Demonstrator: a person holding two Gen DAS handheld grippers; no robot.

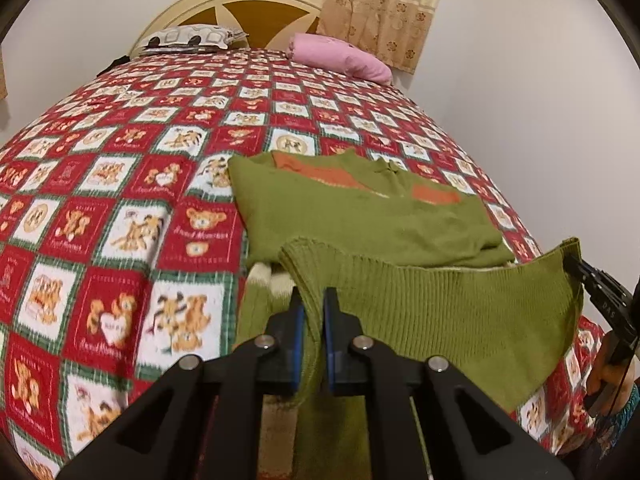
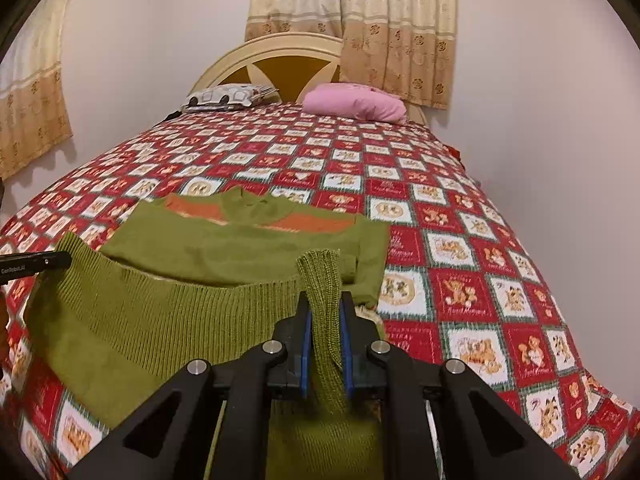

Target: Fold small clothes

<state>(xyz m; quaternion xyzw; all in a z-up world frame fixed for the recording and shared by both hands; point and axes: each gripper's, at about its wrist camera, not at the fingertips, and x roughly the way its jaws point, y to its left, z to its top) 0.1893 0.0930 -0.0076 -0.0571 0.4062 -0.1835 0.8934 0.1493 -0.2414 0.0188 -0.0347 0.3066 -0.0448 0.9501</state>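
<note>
Two grippers are shown clamped on the ribbed hem of one green sweater (image 1: 360, 216), which is spread on a bed (image 1: 120, 200) covered by a red and white bear-print quilt (image 2: 480, 272). The left gripper (image 1: 313, 300) is closed on the hem's left corner; the knit is seen bunched between its blue pads (image 1: 299, 332). The right gripper (image 2: 325, 304) is closed on the hem's right corner, with a strip of ribbing standing up between its blue pads (image 2: 307, 340). In the left wrist view, the right gripper (image 1: 576, 266) appears at the right edge, touching the far hem corner, and part of a hand (image 1: 608, 372) is visible below it. In the right wrist view, only a black finger of the left gripper (image 2: 36, 262) is visible at the left edge, against the hem.

The hem is held lifted and stretched between the two grippers, while the upper body of the sweater, with its orange panels (image 2: 312, 222) near the collar, lies flat on the quilt further up the bed. No container is shown; the garment rests directly on the bedding.

At the head of the bed, a patterned pillow (image 2: 228, 96) and a pink pillow (image 2: 356, 104) lie side by side, apart, before a cream headboard (image 2: 288, 52). Beige curtains (image 2: 400, 28) hang behind.
</note>
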